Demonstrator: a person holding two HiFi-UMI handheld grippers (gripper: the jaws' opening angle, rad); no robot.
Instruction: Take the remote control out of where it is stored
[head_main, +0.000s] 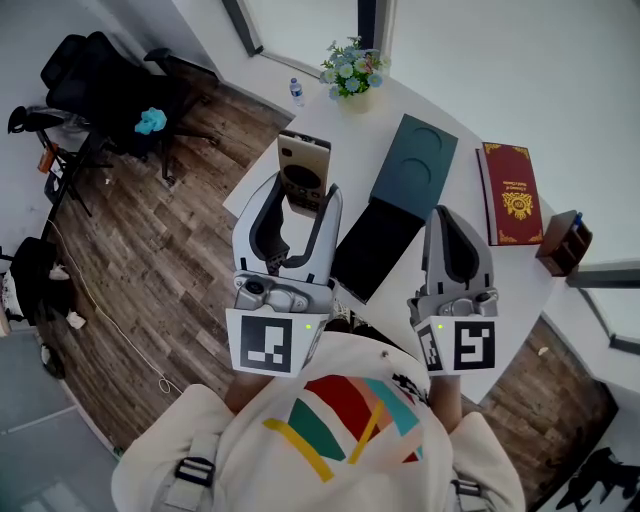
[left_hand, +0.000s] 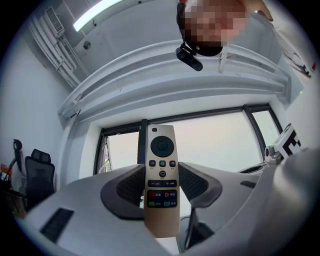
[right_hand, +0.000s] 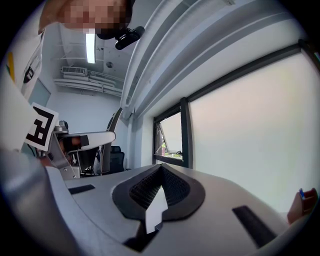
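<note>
A gold remote control (head_main: 303, 172) with a round black pad and coloured buttons stands upright between the pads of my left gripper (head_main: 303, 203), raised above the white table's near left corner. In the left gripper view the remote (left_hand: 161, 165) faces the camera, and the left gripper (left_hand: 161, 184) is shut on its lower half. An open storage box lies on the table (head_main: 455, 120), with a black tray (head_main: 375, 250) and a dark green lid (head_main: 415, 165). My right gripper (head_main: 455, 228) hovers right of the tray. In its own view the right gripper (right_hand: 160, 189) is shut on nothing.
A red book (head_main: 510, 193) and a brown pen holder (head_main: 563, 243) sit at the table's right. A flower pot (head_main: 352, 72) and a water bottle (head_main: 297, 92) stand at the far end. A black office chair (head_main: 95, 75) is on the wooden floor to the left.
</note>
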